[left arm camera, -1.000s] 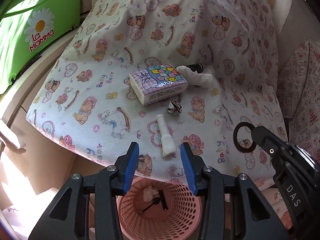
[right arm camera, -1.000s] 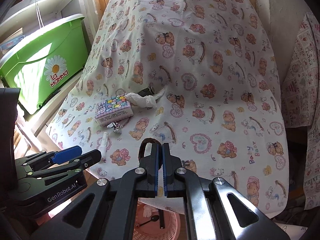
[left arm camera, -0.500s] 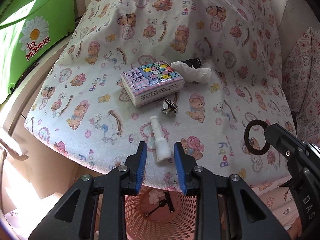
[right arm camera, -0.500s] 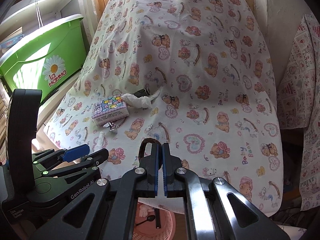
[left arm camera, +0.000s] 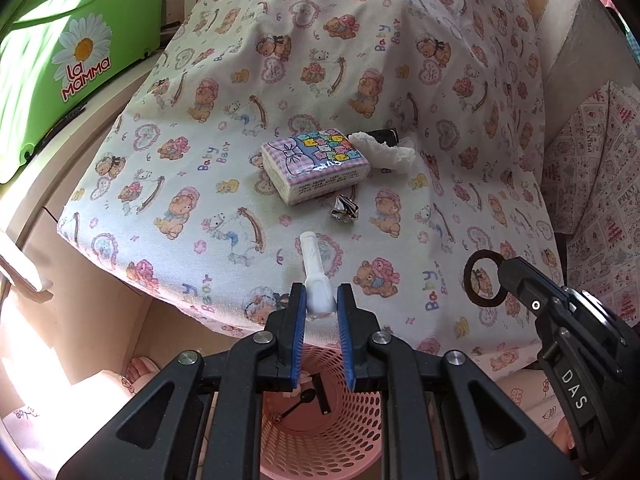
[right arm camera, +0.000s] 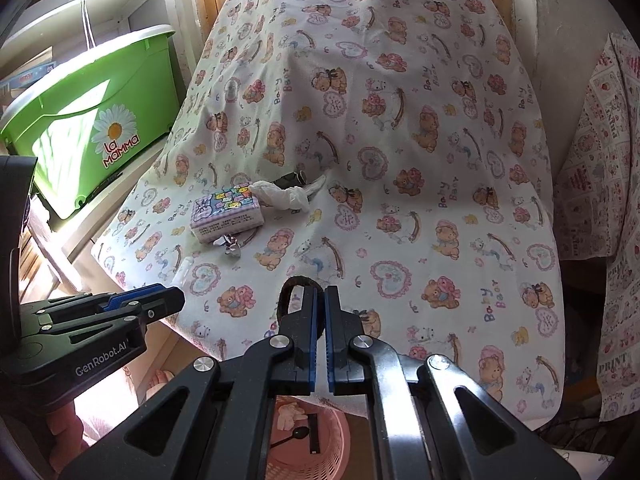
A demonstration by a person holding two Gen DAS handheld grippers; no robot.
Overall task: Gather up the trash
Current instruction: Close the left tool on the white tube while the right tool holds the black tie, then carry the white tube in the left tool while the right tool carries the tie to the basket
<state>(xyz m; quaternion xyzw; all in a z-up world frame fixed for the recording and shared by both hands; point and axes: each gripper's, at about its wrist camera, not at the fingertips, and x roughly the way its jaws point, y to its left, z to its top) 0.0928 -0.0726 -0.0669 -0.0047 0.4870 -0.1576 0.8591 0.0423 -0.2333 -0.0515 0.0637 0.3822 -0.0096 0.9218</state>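
My left gripper [left arm camera: 321, 300] is shut on the wide end of a white plastic tube [left arm camera: 315, 276] that lies at the near edge of the teddy-bear cloth [left arm camera: 192, 80]. My right gripper [right arm camera: 320, 300] is shut on a dark hair-tie ring [right arm camera: 289, 296]; the ring also shows in the left wrist view [left arm camera: 483, 276]. On the cloth lie a crumpled foil scrap [left arm camera: 345, 211], a crumpled white tissue [left arm camera: 384, 152], a small dark tube [left arm camera: 382, 135] and a tissue pack [left arm camera: 316, 164]. A pink mesh basket [left arm camera: 320, 432] stands below the edge.
A green "La Mamma" tub [right arm camera: 88, 120] sits on a shelf at the left. Patterned fabric [right arm camera: 600, 160] hangs at the right. The basket holds a black spoon [left arm camera: 298, 402], a black strip and a tissue. A bare foot [left arm camera: 138, 372] is on the floor by the basket.
My left gripper moved forward over the white tube and its jaws closed from wide open onto the tube's wide end. My right gripper stayed shut on the ring and barely moved.
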